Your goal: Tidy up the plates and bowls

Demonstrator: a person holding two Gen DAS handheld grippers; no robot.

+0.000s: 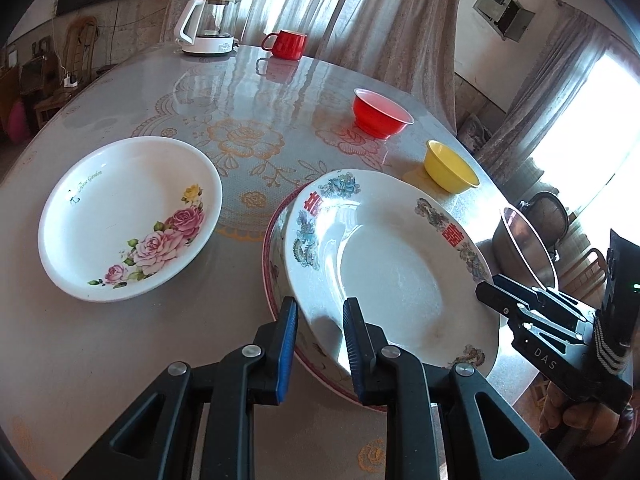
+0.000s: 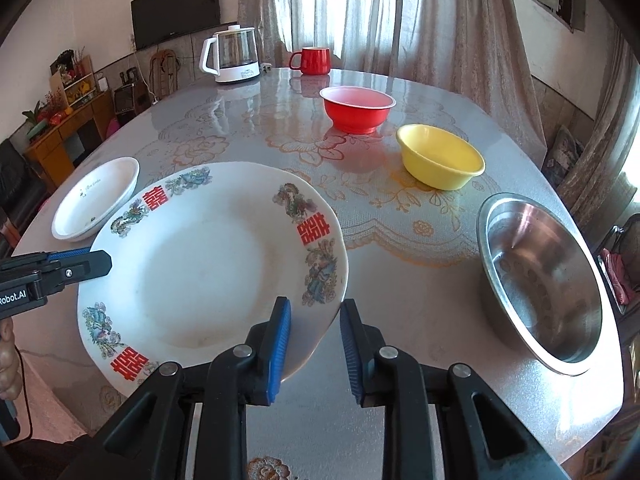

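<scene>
- Straddling the near-left rim of the dragon-pattern plate (image 1: 394, 276), left tongs (image 1: 320, 320): one blue pad outside the rim, one inside over the well; gap moderate, firm contact not confirmable.
- Bracketing the near-right rim of the same plate (image 2: 208, 264), right tongs (image 2: 314, 320): left pad over the plate edge, right pad off the rim above the table (image 2: 400, 264); gap moderate, pads not visibly pressed on the rim.
- Tilted, dragon-pattern plate: resting on or over a pink-rimmed plate (image 1: 269, 256), of which only the left and near edge shows beneath.
- Lying flat at left on the table, rose-pattern plate (image 1: 128, 216): well apart from the tilted plate.
- Standing far right of centre, red bowl (image 2: 357, 109); nearer and further right, yellow bowl (image 2: 442, 162); apart from each other.
- Sitting at the right table edge, steel bowl (image 2: 540, 276): near the right tongs, not touching.
- Placed at the far edge, glass kettle (image 2: 234, 56) on a white base, with red mug (image 2: 312, 60) to its right.
- Hanging behind the table, curtains (image 2: 360, 8).
</scene>
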